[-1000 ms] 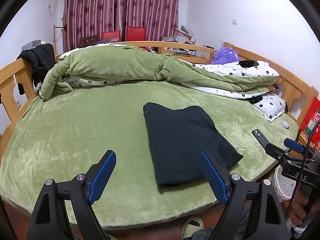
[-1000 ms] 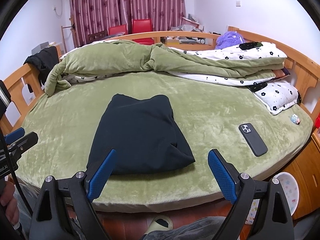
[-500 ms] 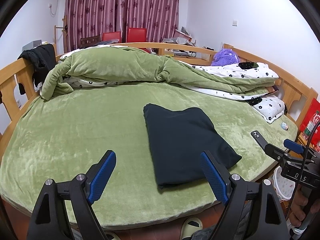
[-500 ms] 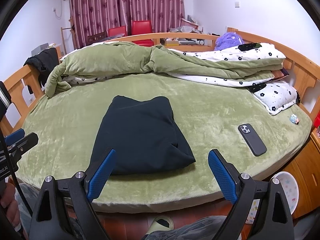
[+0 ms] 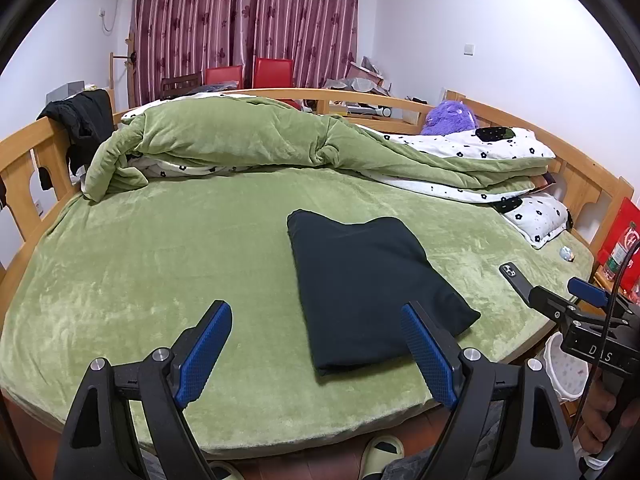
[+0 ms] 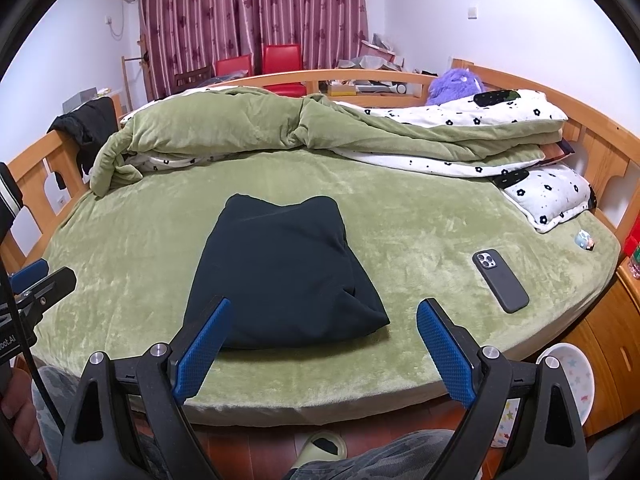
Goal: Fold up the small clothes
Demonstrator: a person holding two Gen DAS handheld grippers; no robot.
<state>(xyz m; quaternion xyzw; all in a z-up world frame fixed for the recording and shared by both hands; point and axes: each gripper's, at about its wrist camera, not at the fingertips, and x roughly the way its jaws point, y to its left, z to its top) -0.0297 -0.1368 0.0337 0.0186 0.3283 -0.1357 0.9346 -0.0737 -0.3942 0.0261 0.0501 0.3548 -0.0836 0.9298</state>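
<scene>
Both-handed, the person holds the grippers low over the near edge of the bed (image 5: 120, 272), each tilted downward. Jaws of the left gripper (image 5: 316, 354) and the right gripper (image 6: 322, 350) stand wide apart, gripping nothing. Just beyond them the folded dark garment (image 6: 280, 272) lies flat on the green cover, untouched, with a phone (image 6: 500, 280) to its right.

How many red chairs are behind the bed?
2: red chair left and red chair right, side by side before the curtain, partly hidden by the bed rail; more may be hidden.
</scene>
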